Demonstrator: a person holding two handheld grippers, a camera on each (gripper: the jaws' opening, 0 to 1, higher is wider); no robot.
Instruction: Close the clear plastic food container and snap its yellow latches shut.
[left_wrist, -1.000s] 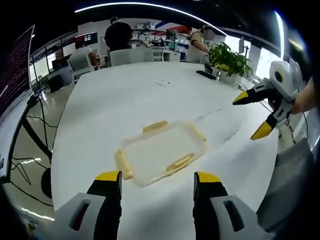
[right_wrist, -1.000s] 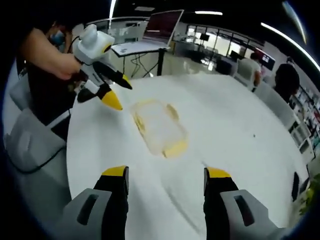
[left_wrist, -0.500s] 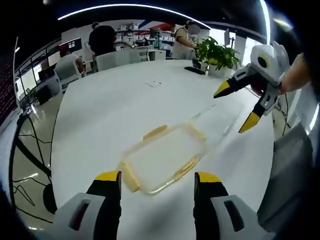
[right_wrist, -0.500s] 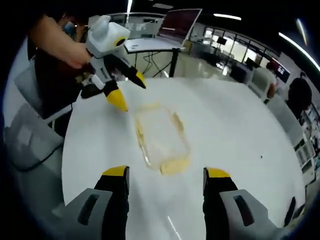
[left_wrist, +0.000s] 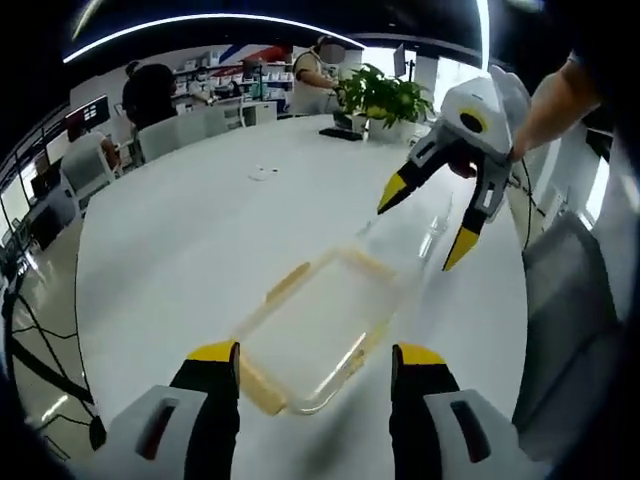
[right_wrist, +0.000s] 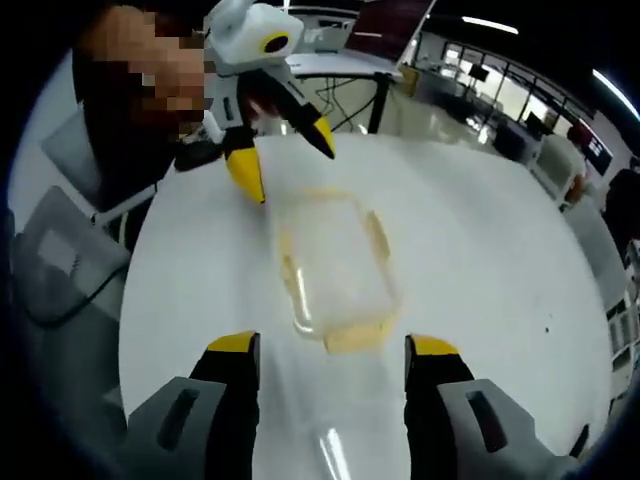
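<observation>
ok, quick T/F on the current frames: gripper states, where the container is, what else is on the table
1. Both hand-held grippers are open and empty. True: left hand-held gripper and right hand-held gripper each have jaws spread, holding nothing.
2. The clear container sits on a white table. True.
3. The right hand-held gripper is clamped on a yellow latch. False: it hovers apart from the container.
4. A potted plant stands at the table's far edge. True.
5. The container is stacked on a red tray. False: it rests directly on the table.
</observation>
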